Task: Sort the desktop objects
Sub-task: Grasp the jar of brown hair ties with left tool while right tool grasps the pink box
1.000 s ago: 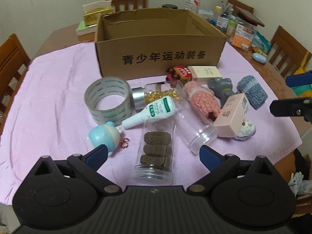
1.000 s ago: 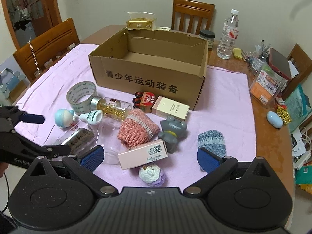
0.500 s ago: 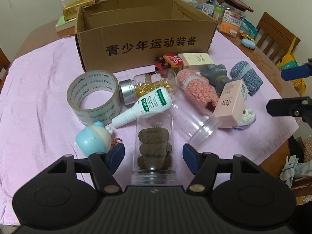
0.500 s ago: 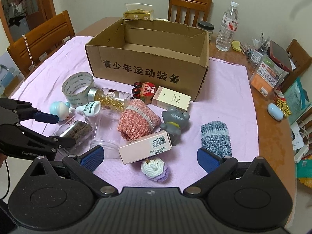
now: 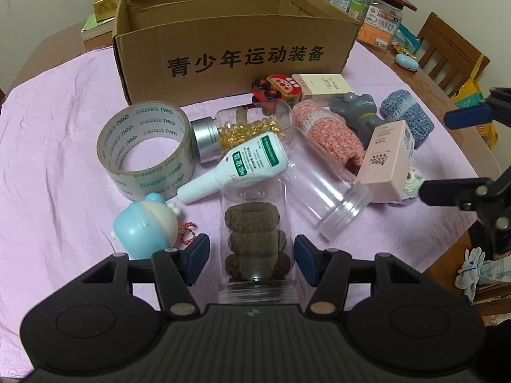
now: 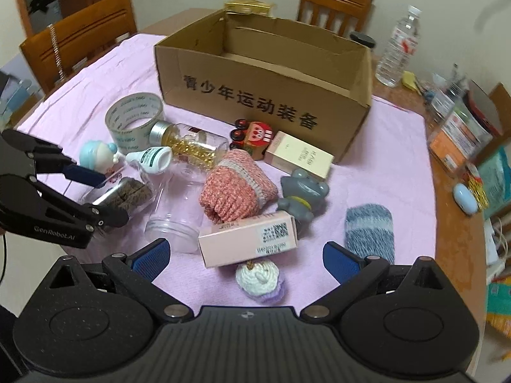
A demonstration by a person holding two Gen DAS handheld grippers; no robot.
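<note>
A clear jar of brown hair ties [image 5: 255, 236] lies on the pink cloth, and my left gripper [image 5: 252, 255] straddles it with jaws open, pads close to its sides but apart from it. It also shows in the right wrist view [image 6: 124, 194]. My right gripper [image 6: 246, 258] is open and empty above a pink carton [image 6: 249, 237] and a knitted cupcake [image 6: 258, 277]. The open cardboard box [image 5: 236, 44] stands behind the clutter.
Around the jar lie a tape roll [image 5: 147, 146], a blue toy [image 5: 143, 226], a white tube [image 5: 239, 166], a capsule bottle [image 5: 236, 134], an empty clear jar [image 5: 322, 191], a pink knit [image 6: 236, 191], a grey toy [image 6: 301, 194] and a blue knit [image 6: 369, 228]. Chairs ring the table.
My left gripper has moved forward and down over the hair-tie jar and its jaws have narrowed around it. My right gripper has drifted closer to the pink carton.
</note>
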